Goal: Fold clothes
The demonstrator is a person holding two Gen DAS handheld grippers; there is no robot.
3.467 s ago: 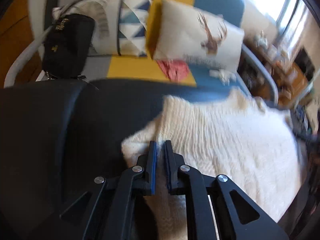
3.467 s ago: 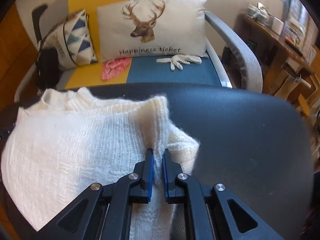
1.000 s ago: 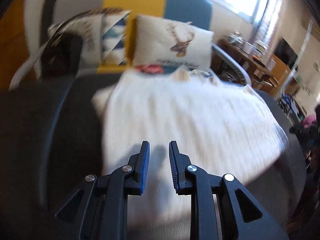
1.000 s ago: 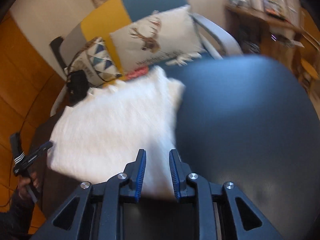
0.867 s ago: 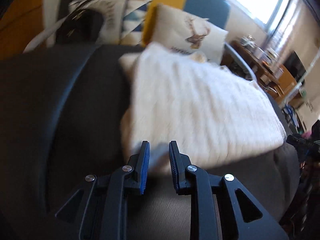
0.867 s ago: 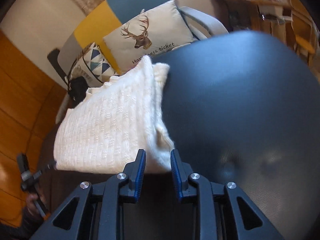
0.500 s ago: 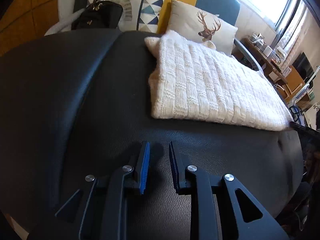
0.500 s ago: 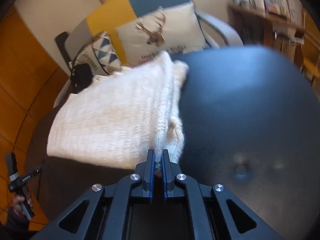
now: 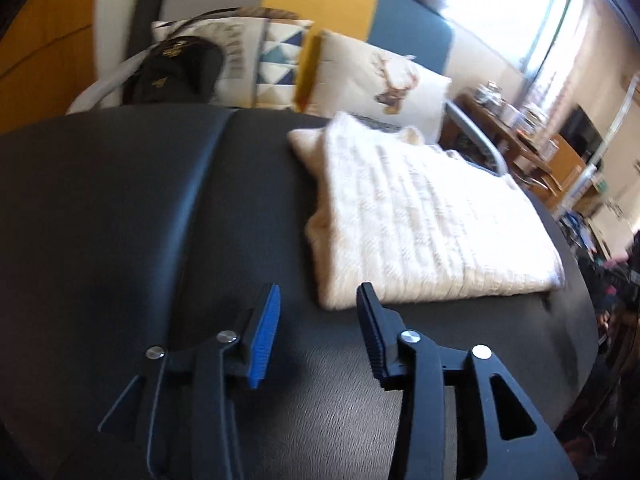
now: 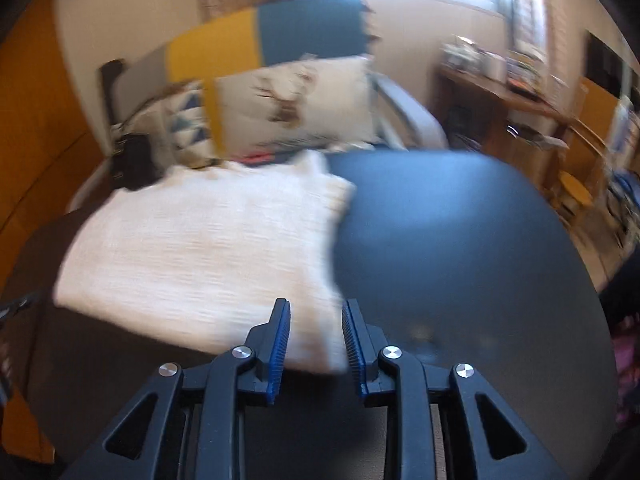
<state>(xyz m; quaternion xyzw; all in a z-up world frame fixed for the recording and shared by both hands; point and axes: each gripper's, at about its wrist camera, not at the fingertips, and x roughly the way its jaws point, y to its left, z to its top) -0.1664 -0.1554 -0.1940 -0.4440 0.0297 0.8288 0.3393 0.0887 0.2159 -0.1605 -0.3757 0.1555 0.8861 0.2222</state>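
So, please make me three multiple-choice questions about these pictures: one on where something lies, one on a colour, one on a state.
1. Where does the folded sweater lie?
A. on the black padded surface
B. on the wooden desk
C. over the sofa armrest

2. What colour is the sweater?
A. red
B. cream white
C. dark blue

3. How is the left gripper?
A. shut on the sweater
B. shut with nothing in it
C. open, holding nothing

Answers:
1. A: the sweater rests flat on the black padded surface, in front of the sofa.
2. B: its knit looks cream white in both views.
3. C: the jaws stand apart over the bare surface, just short of the sweater's near edge; they have just been opening, with nothing between them.
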